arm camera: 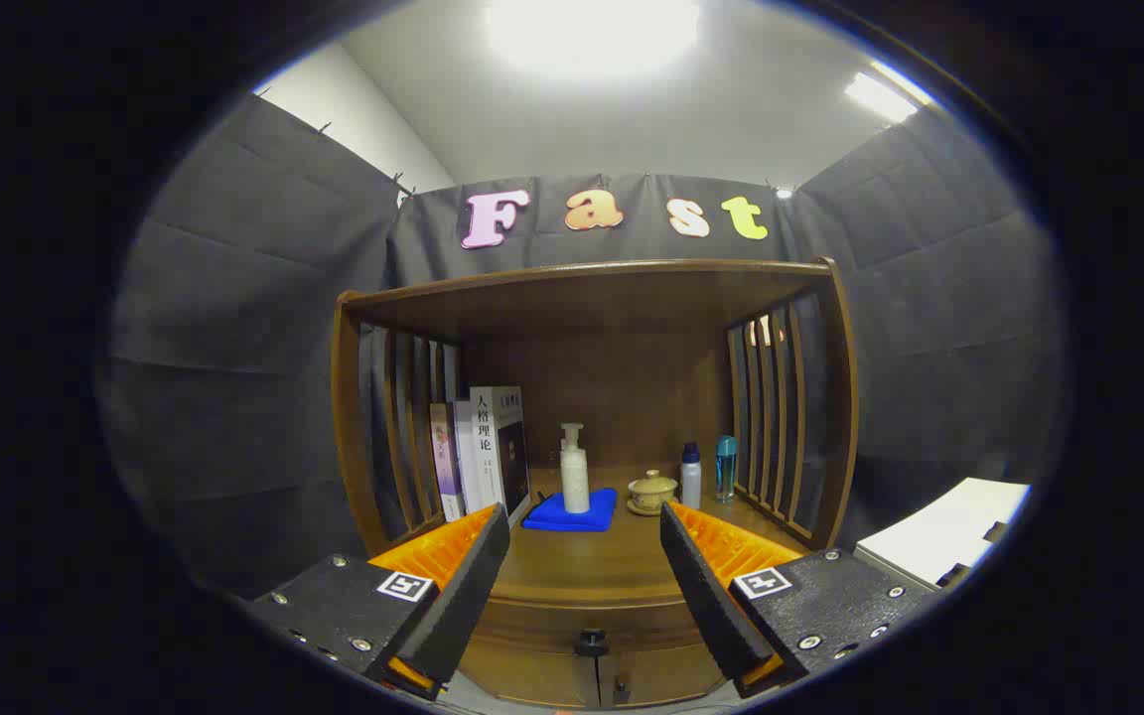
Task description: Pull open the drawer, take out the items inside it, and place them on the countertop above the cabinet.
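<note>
A: What is nearest to the gripper [584, 576]?

B: Its two fingers stand wide apart and hold nothing. Just ahead and between them, below the front edge of the countertop, I see the small dark round knob [590, 643] of the brown wooden drawer [572, 675]. The drawer looks closed, I think, so the first step is not yet done.

A: And on the brown wooden countertop [582, 566] of the cabinet?

B: Toward the back edge, in the middle, a white pump bottle [574, 482] stands on a folded blue cloth [572, 511]. To the right of it is a small beige lidded tea cup on a saucer [652, 492], then a white bottle with a dark cap [691, 477] and a teal bottle [725, 467]. At the left back corner some upright books [483, 452] lean on the slatted side.

A: So what is left?

B: Nearly everything, in my judgement: pulling the knob, taking out the items, which I cannot see, and placing them on the free front part.
</note>
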Demonstrator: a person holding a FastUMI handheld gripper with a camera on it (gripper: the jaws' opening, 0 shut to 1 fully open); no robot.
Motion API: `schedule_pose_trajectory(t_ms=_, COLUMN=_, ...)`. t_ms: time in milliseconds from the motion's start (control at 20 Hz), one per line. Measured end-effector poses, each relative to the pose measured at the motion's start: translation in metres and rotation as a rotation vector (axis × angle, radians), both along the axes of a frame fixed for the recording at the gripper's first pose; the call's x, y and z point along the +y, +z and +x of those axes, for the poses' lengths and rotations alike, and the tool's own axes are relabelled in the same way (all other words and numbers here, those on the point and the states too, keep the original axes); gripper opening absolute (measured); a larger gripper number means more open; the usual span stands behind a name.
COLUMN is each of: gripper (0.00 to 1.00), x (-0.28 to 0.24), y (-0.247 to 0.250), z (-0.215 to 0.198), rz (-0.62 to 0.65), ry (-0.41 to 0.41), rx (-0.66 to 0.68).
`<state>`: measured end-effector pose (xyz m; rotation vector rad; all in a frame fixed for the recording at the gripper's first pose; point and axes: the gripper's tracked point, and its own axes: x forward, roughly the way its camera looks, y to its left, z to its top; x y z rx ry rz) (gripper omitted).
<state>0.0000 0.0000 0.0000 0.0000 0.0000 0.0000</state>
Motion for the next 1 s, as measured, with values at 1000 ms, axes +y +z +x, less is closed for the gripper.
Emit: schedule_pose_trajectory(t_ms=1000, gripper=0.94, x=-0.042, y=-0.016, z=0.011, rz=-0.046, ry=-0.072, rx=0.041)
